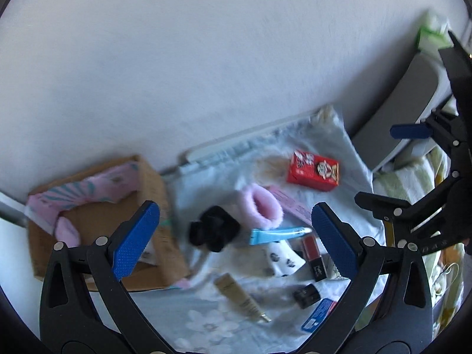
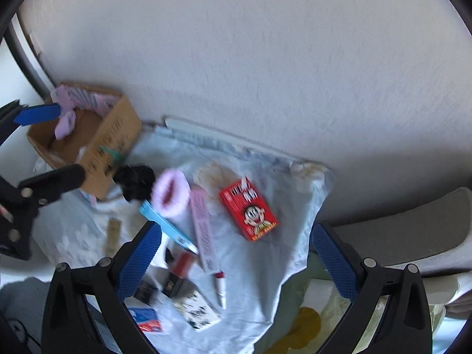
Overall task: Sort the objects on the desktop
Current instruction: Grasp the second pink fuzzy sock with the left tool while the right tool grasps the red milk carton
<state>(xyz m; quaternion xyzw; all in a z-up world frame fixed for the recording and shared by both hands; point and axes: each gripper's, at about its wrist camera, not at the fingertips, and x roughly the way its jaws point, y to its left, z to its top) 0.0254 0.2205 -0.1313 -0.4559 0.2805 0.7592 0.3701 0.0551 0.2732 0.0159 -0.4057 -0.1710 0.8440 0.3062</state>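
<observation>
I read both tools as spread and empty — left tool (image 1: 236,244), right tool (image 2: 236,262). The items lie scattered on a pale blue cloth (image 2: 259,265): red carton (image 2: 248,210) toward its far right corner, pink fluffy ring (image 1: 262,206) touching the black scrunchie (image 1: 214,227) mid-cloth, blue clip (image 1: 277,234) just beside them. The cardboard box (image 1: 118,206) sits at the cloth's left edge, against the wall.

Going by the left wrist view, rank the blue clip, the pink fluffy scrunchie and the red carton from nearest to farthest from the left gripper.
1. Blue clip: just ahead of the left gripper, centre.
2. Pink fluffy scrunchie: behind the clip.
3. Red carton: farthest, right, towards the wall.
</observation>
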